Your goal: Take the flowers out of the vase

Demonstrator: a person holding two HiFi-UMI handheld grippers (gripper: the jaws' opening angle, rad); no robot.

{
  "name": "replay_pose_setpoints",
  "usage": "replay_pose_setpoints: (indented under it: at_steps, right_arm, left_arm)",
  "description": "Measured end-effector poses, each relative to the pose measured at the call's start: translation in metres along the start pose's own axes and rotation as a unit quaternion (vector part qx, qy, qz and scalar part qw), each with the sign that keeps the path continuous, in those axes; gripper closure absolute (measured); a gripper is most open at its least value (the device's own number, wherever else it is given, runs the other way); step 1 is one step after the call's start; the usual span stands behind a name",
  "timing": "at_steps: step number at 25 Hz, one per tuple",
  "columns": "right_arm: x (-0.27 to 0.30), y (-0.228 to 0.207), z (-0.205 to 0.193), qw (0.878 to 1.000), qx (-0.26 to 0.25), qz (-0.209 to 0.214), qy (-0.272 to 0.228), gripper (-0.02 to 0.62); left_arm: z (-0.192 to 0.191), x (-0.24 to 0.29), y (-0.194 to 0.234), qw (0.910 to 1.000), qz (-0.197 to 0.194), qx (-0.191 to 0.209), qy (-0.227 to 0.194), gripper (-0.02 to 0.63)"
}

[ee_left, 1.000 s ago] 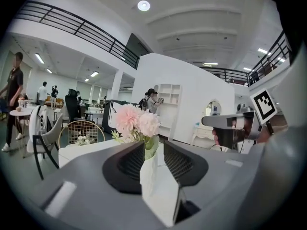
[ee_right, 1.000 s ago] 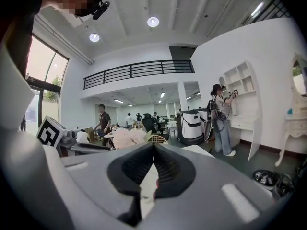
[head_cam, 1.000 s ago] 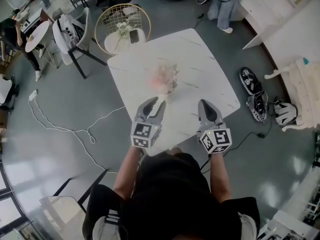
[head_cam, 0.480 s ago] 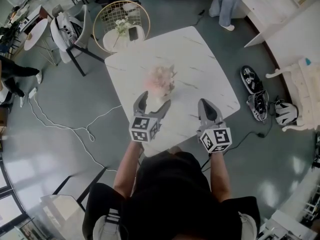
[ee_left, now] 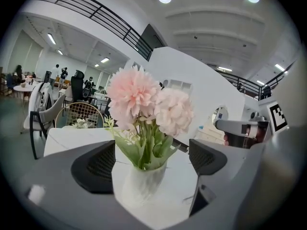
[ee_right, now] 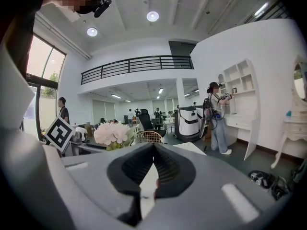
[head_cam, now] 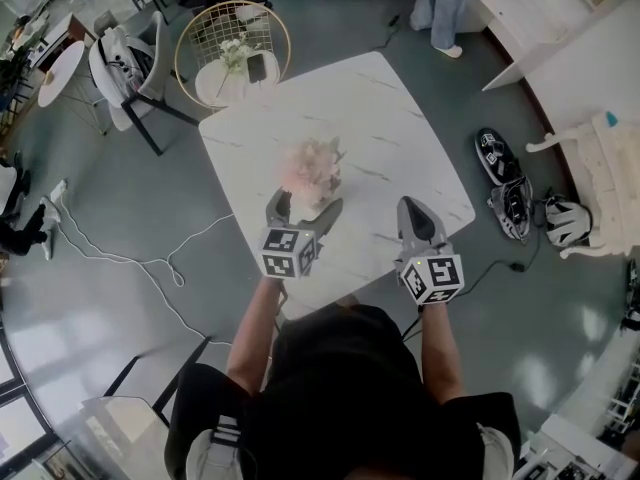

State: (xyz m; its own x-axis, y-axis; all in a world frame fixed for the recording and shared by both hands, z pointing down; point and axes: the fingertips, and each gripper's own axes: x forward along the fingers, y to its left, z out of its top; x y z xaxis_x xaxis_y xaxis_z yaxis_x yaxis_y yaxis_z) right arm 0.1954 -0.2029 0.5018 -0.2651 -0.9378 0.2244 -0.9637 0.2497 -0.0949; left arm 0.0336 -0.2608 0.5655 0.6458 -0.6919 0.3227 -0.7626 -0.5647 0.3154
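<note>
Left tool [head_cam: 305, 204] has neared the ribbed white vase [ee_left: 139, 183] of pale pink flowers [head_cam: 310, 161] at centre frame. Its jaws have just spread wide, untouching. Right tool [head_cam: 415, 211], level, is pressed together.

table [head_cam: 400, 128]: white marble
side table [head_cam: 220, 86]: gold wire, round, beyond it
shoes [head_cam: 497, 156]: floor, right
cable [head_cam: 168, 261]: floor, left

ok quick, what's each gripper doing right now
left gripper: open, fingers just been opening, white textured vase of pink flowers between them, untouched
right gripper: shut, empty
</note>
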Motion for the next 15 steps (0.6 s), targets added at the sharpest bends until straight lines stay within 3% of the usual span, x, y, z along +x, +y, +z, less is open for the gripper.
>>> replay_pose_setpoints:
  at_steps: [15]
  right_arm:
    - [0.013, -0.013, -0.004, 1.000, 0.002, -0.004, 0.008, 0.592]
  left_arm:
    - [0.002, 0.024, 0.008, 1.0000, -0.004, 0.003, 0.006, 0.143]
